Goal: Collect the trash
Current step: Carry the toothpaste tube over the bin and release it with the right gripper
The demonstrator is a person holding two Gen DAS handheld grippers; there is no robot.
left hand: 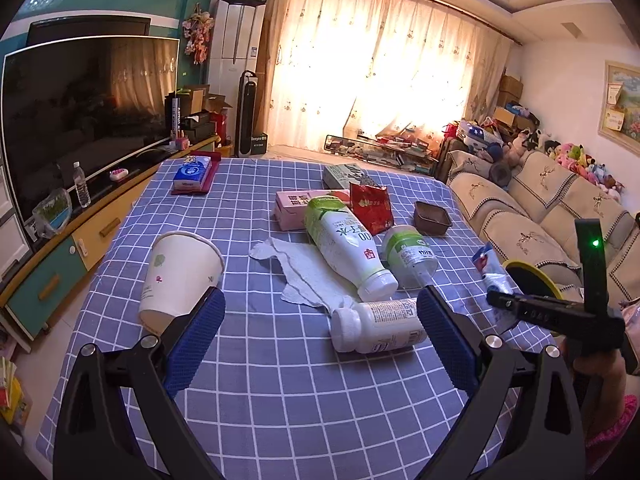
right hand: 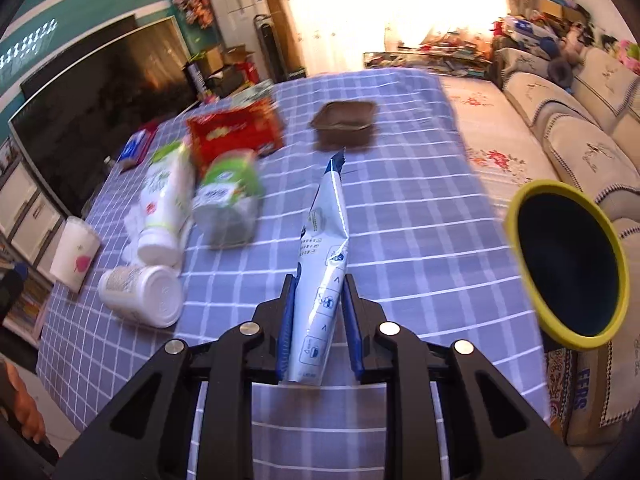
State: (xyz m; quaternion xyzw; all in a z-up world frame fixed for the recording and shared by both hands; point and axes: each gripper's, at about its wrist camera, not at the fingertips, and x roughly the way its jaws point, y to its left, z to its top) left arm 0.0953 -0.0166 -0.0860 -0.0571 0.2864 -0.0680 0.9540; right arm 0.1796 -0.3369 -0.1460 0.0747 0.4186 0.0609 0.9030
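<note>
The flat blue-and-white foil sachet [right hand: 322, 264], pinched upright in the right gripper [right hand: 318, 312], could be dropped short of the yellow-rimmed dark bin [right hand: 568, 264] off to that gripper's right, its slick foil sliding between the pads, while the left gripper [left hand: 320, 324] is held wide open over the small white plastic bottle [left hand: 376, 326].

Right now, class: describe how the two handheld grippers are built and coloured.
Both the left gripper and the right gripper have black angular linkage arms joined by round silver rivets, ending in jaws lined with textured blue pads. A green light glows on the right unit.

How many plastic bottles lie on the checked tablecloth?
3: a tall white-and-green bottle on the paper towel, a clear green-labelled bottle right of it, and a small white bottle nearest the open left gripper.
</note>
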